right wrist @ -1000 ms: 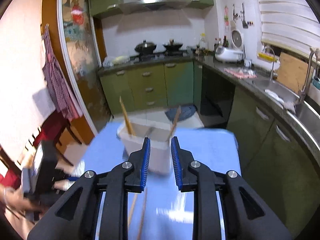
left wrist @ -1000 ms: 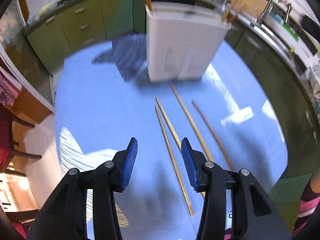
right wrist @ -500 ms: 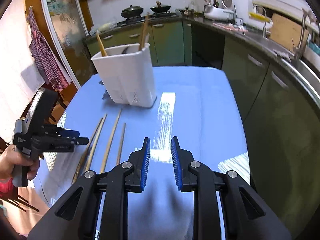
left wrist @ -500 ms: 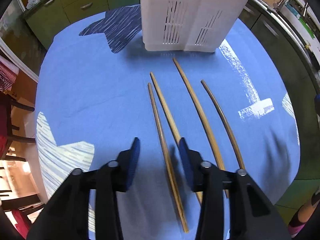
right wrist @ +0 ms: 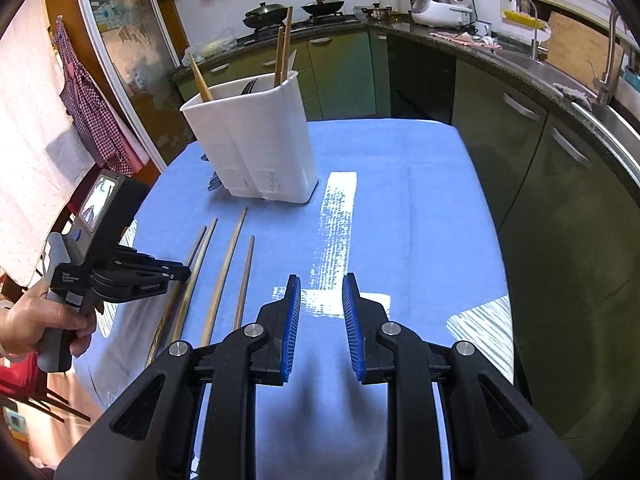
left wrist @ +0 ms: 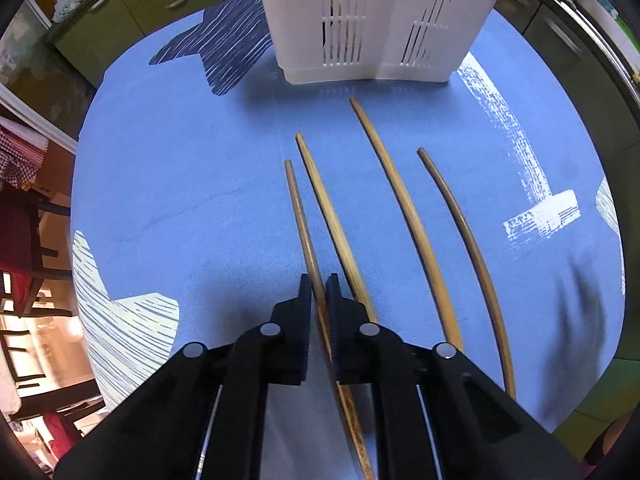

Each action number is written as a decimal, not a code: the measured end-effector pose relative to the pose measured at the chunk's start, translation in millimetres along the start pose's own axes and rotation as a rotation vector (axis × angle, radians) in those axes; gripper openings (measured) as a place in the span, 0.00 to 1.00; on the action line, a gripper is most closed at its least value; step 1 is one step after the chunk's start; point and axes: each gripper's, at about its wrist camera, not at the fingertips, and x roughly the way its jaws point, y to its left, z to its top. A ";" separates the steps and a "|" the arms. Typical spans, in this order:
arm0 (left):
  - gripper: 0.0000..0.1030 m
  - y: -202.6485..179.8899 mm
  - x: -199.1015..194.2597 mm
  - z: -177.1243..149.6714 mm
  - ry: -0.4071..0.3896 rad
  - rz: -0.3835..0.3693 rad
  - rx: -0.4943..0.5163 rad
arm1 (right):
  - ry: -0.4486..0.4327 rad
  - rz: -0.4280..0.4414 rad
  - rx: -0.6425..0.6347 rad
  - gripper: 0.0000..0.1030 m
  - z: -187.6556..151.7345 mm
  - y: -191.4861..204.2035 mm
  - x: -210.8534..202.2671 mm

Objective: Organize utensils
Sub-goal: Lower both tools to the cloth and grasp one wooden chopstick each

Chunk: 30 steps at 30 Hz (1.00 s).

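Several wooden chopsticks lie side by side on the blue tablecloth (left wrist: 180,184) in front of a white slotted utensil holder (left wrist: 372,20). My left gripper (left wrist: 319,286) is shut on the leftmost chopstick (left wrist: 298,216), down at the table. Beside it lie a second chopstick (left wrist: 326,210), a longer one (left wrist: 396,192) and a dark one (left wrist: 460,220). In the right wrist view the holder (right wrist: 256,140) has chopsticks (right wrist: 282,52) and a fork standing in it. My right gripper (right wrist: 320,304) is open and empty above the table, right of the left gripper (right wrist: 176,274).
Green kitchen cabinets (right wrist: 340,76) and a counter with a sink (right wrist: 560,80) run along the back and right. A stove with pots (right wrist: 296,8) is behind. A chair (left wrist: 24,248) stands off the table's left edge. The table's near edge is close.
My left gripper has dropped to the table and closed on the leftmost chopstick. My right gripper has opened wider and tilted up slightly.
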 end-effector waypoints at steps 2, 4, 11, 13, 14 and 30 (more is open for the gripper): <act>0.07 3.1 -0.6 0.3 0.013 -0.019 -0.011 | 0.011 0.003 -0.007 0.22 0.6 3.0 3.5; 0.06 8.2 -2.9 -1.6 0.006 -0.023 -0.017 | 0.035 0.005 -0.018 0.22 2.2 7.3 10.6; 0.06 33.3 -56.5 -23.4 -0.163 -0.058 -0.014 | 0.177 0.058 -0.054 0.22 9.3 28.3 54.8; 0.06 35.4 -73.8 -32.9 -0.212 -0.058 -0.006 | 0.216 0.060 -0.073 0.22 12.9 38.1 69.2; 0.06 38.6 -81.4 -35.7 -0.238 -0.059 0.000 | 0.236 0.065 -0.080 0.22 14.4 42.7 76.1; 0.05 66.8 -144.7 -90.1 -0.468 -0.080 0.032 | 0.476 -0.056 -0.224 0.22 29.9 113.9 179.4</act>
